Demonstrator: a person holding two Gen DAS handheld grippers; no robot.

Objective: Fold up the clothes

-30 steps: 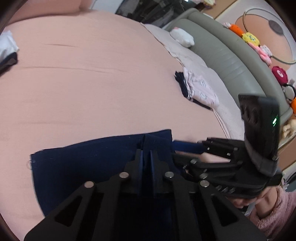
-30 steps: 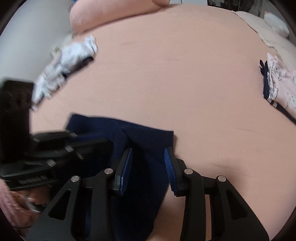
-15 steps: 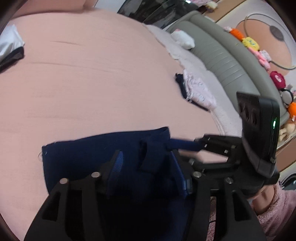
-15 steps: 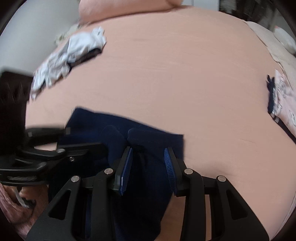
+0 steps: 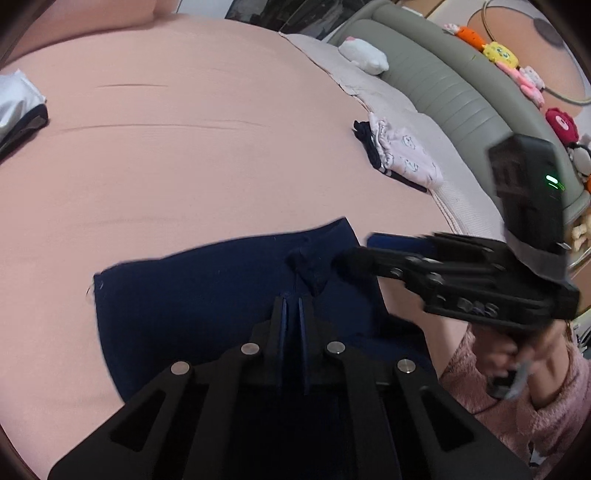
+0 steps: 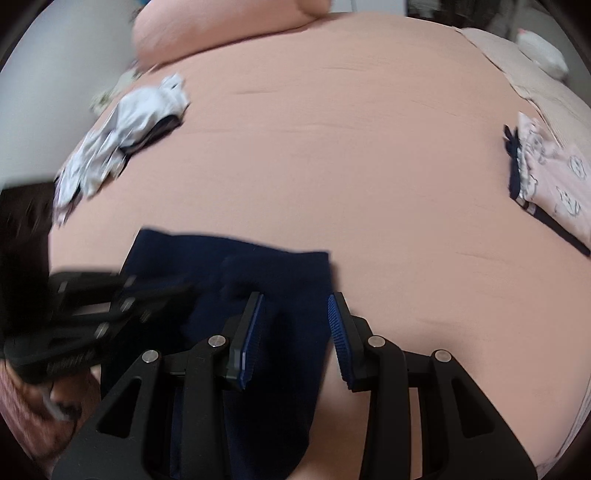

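Note:
A navy blue garment (image 5: 207, 295) lies flat on the pink bed sheet (image 5: 184, 147), near the front edge. My left gripper (image 5: 291, 306) is shut over the garment's middle fold, with navy cloth between its pads. My right gripper (image 6: 295, 321) is open, its blue pads standing over the garment (image 6: 280, 280) at its right edge. The right gripper shows from the side in the left wrist view (image 5: 373, 247). The left gripper shows blurred at the left of the right wrist view (image 6: 184, 290).
A folded pink printed garment on a dark one (image 5: 402, 158) lies at the bed's right edge. A heap of white and dark clothes (image 6: 122, 136) lies at the far left. A grey padded headboard (image 5: 443, 92) with plush toys stands to the right. A pink pillow (image 6: 221, 33) lies at the back.
My left gripper was shut a second ago, opened half a second ago, and has shut again on the navy garment. The right gripper has stayed open over the cloth.

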